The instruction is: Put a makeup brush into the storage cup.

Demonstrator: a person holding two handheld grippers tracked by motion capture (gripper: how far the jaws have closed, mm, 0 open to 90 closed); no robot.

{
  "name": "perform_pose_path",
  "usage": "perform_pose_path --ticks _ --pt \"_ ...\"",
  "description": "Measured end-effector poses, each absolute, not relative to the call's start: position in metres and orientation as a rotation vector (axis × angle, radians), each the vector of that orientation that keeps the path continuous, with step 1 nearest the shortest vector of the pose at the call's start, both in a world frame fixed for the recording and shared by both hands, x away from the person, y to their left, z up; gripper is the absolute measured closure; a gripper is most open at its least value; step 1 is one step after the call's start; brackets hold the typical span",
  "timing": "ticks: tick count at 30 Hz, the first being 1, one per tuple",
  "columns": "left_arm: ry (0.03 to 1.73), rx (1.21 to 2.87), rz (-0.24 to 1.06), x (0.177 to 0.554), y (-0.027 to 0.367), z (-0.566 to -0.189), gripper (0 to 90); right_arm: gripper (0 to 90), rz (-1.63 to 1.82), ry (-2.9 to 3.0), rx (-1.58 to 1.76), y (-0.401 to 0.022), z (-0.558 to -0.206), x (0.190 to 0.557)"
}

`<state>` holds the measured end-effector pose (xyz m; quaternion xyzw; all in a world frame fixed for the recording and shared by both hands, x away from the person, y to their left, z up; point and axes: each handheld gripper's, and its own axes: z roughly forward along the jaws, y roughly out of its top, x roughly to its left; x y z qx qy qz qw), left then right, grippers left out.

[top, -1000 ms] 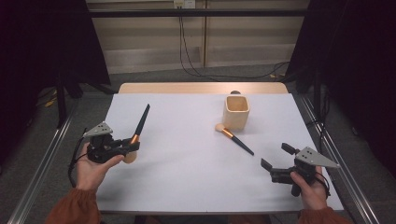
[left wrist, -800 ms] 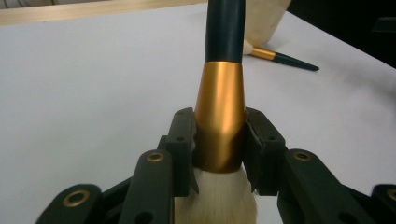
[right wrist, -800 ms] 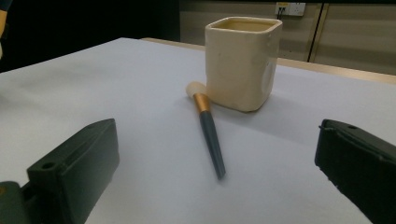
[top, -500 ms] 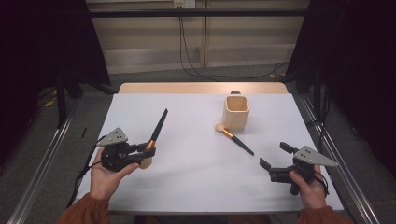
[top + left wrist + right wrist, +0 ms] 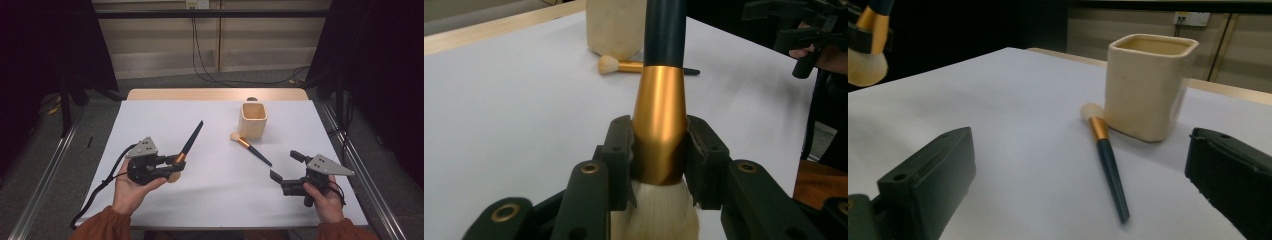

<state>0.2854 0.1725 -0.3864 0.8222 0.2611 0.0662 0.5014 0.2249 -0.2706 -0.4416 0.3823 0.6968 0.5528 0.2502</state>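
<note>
The left hand-held gripper (image 5: 172,167), clamped on the big brush (image 5: 189,147) by its gold ferrule, has carried it from the surface's (image 5: 150,115) left edge toward the cup (image 5: 253,120); the right hand-held gripper (image 5: 285,167) waits wide open.

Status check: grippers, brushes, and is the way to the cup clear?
Left gripper shut on large brush, handle pointing up and away. Right gripper open, empty. Small brush lies beside cream cup. Nothing between held brush and cup.

left gripper (image 5: 172,165) with brush (image 5: 190,141), now farther right
</note>
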Motion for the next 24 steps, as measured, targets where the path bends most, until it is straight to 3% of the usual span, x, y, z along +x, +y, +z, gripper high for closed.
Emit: perform_pose_path --ticks 24 --pt "0.499 2.100 0.072 0.308 0.118 -0.381 66.6 0.7 1.601 2.009 0.914 -0.223 -0.425 0.253"
